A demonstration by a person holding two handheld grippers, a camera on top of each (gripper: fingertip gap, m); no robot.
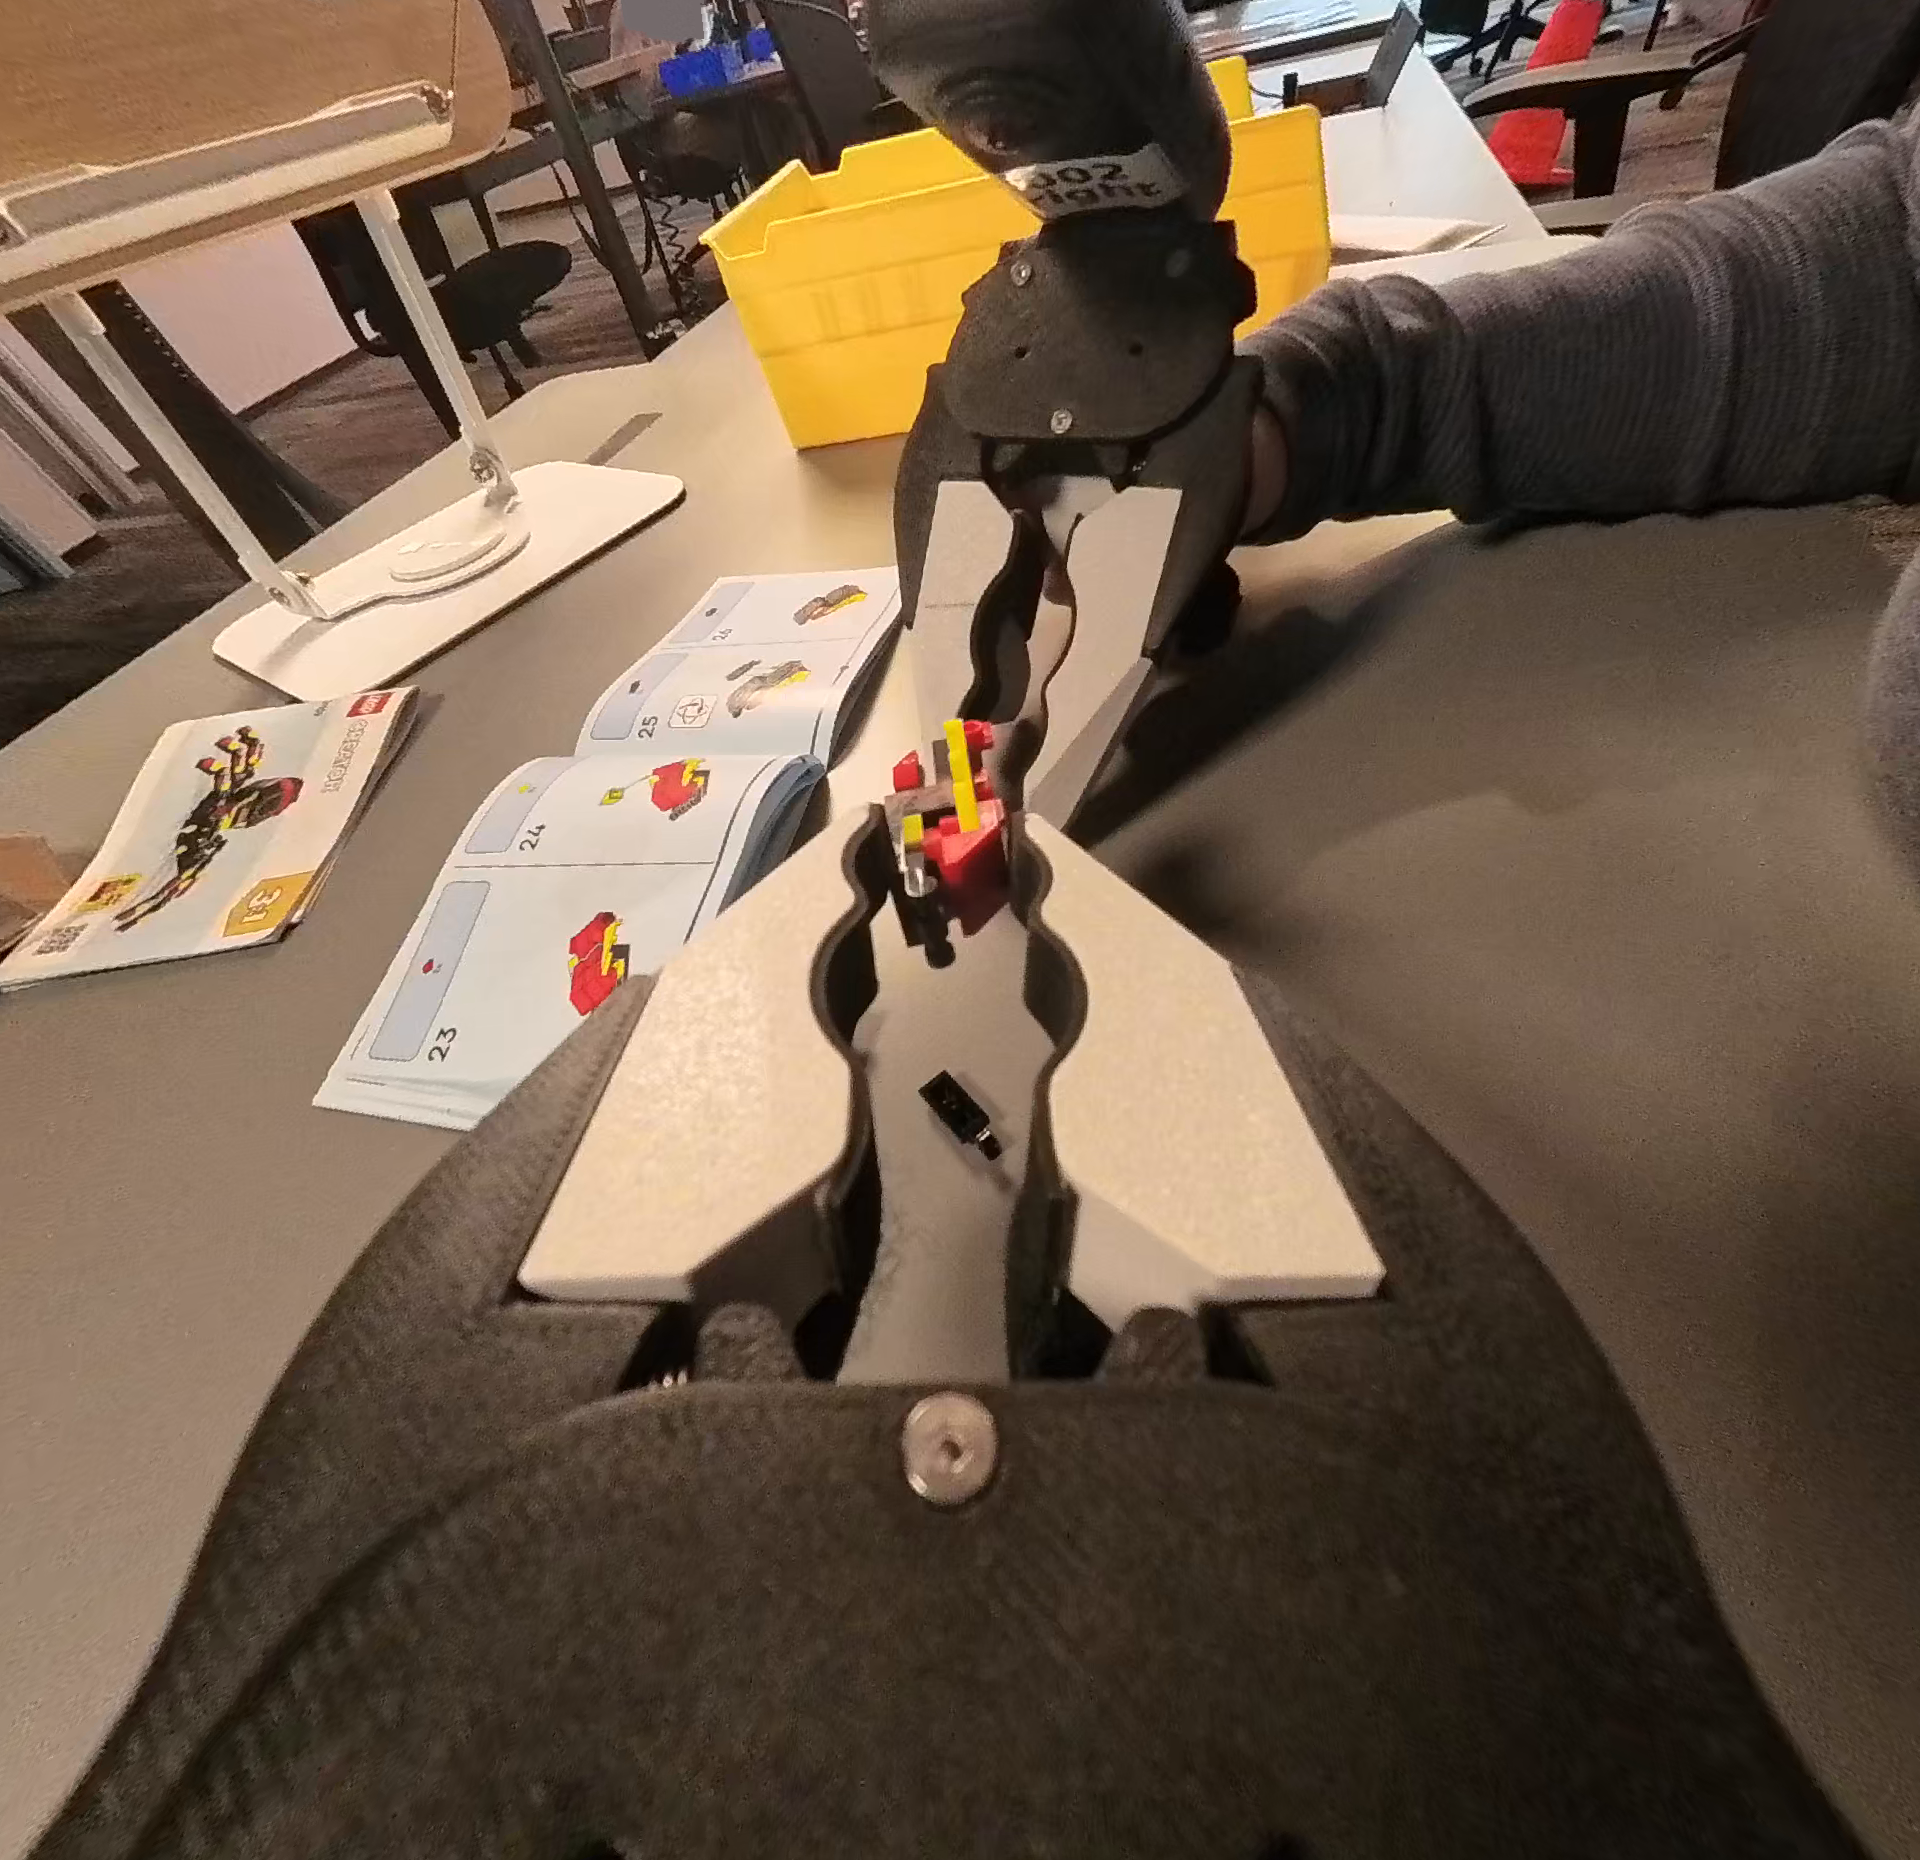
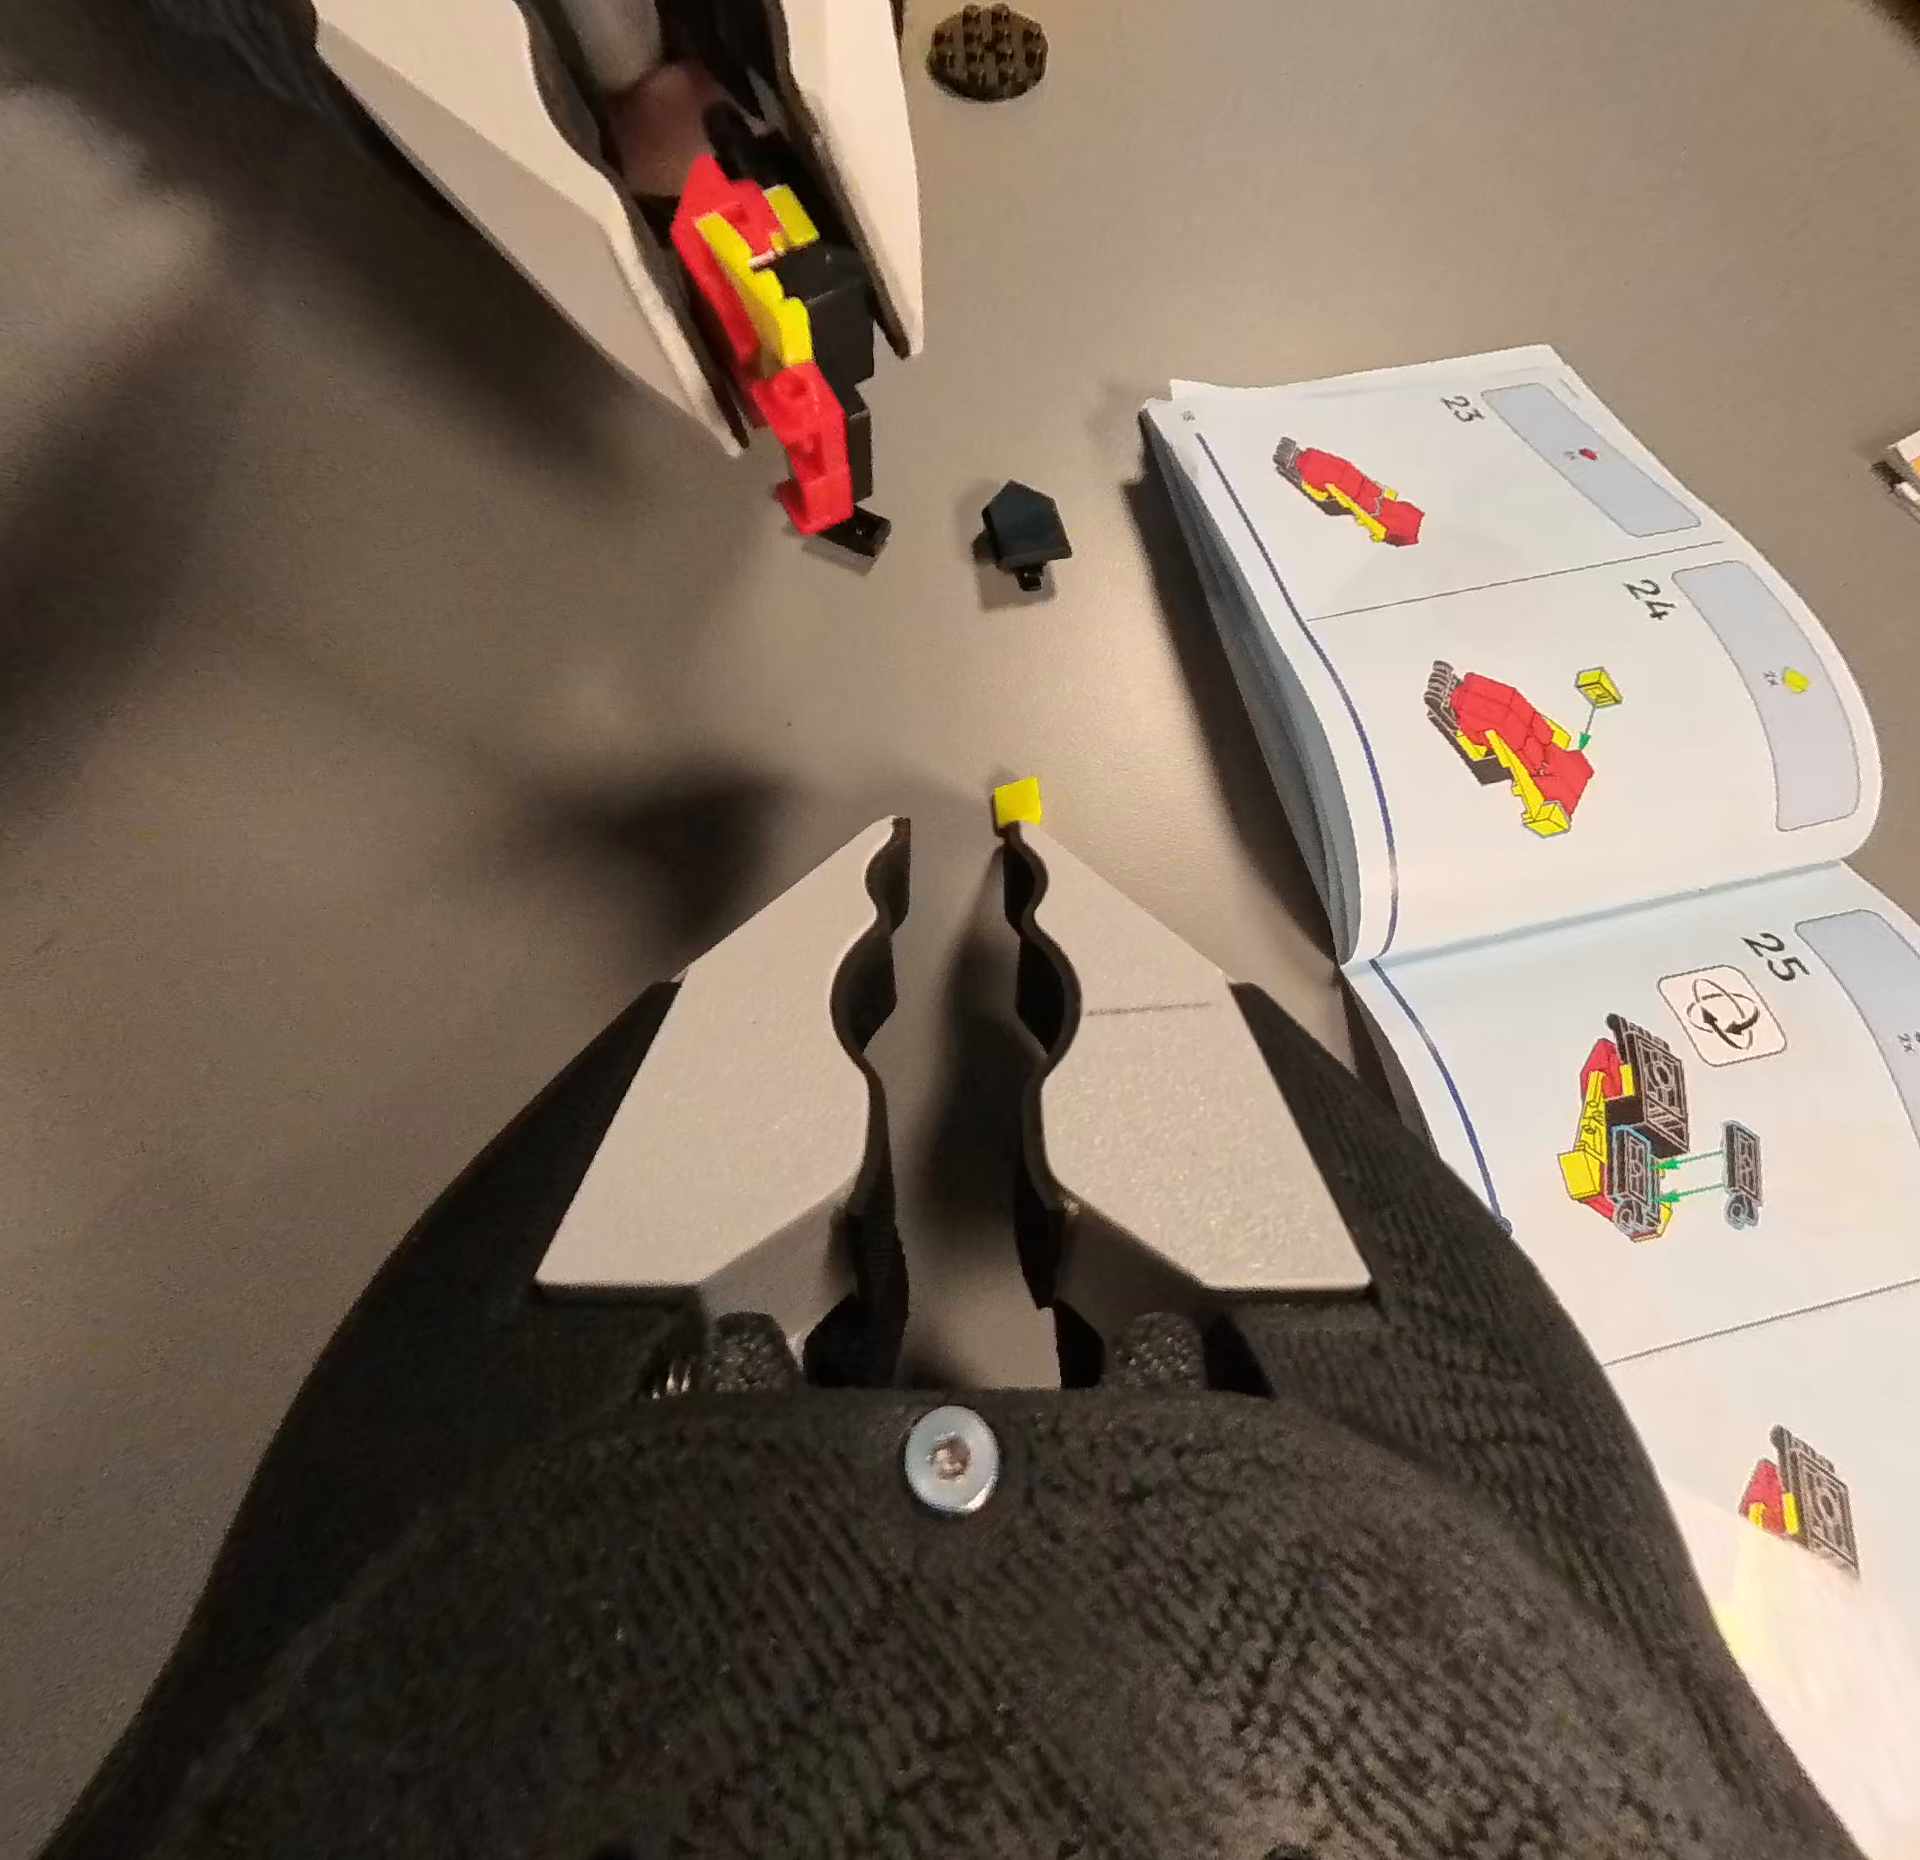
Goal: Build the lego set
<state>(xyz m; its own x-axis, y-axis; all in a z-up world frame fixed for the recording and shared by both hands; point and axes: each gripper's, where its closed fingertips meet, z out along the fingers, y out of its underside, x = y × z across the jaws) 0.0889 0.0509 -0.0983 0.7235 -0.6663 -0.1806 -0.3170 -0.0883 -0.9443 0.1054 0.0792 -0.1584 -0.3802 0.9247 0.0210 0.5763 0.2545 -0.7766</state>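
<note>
My left gripper [image 1: 945, 834] is shut on a small red, yellow and black lego assembly [image 1: 961, 844], held above the grey table [image 1: 1455, 979]. In the right wrist view the left gripper [image 2: 821, 387] holds the assembly [image 2: 779, 356] with its lower end near the table. My right gripper [image 2: 956, 834] is slightly open and empty, tips down at the table. A tiny yellow tile [image 2: 1016, 802] lies just past its right fingertip [image 2: 1023, 860]. A small black piece [image 2: 1023, 532] lies between the two grippers; it also shows in the left wrist view [image 1: 961, 1114]. The right gripper [image 1: 997, 740] faces the left one.
An open instruction booklet [image 2: 1507, 667] lies right of the right gripper, and shows in the left wrist view [image 1: 644, 854]. A second booklet [image 1: 208, 834], a white lamp base [image 1: 447, 574] and a yellow bin [image 1: 935, 283] stand farther off. A round black plate [image 2: 987, 49] lies on the table. A sleeved arm [image 1: 1558, 356] reaches in. My hands' fingertips stand some 7 cm from each other. Both grippers' tips are roughly 7 cm from the small black piece [image 2: 1023, 532].
</note>
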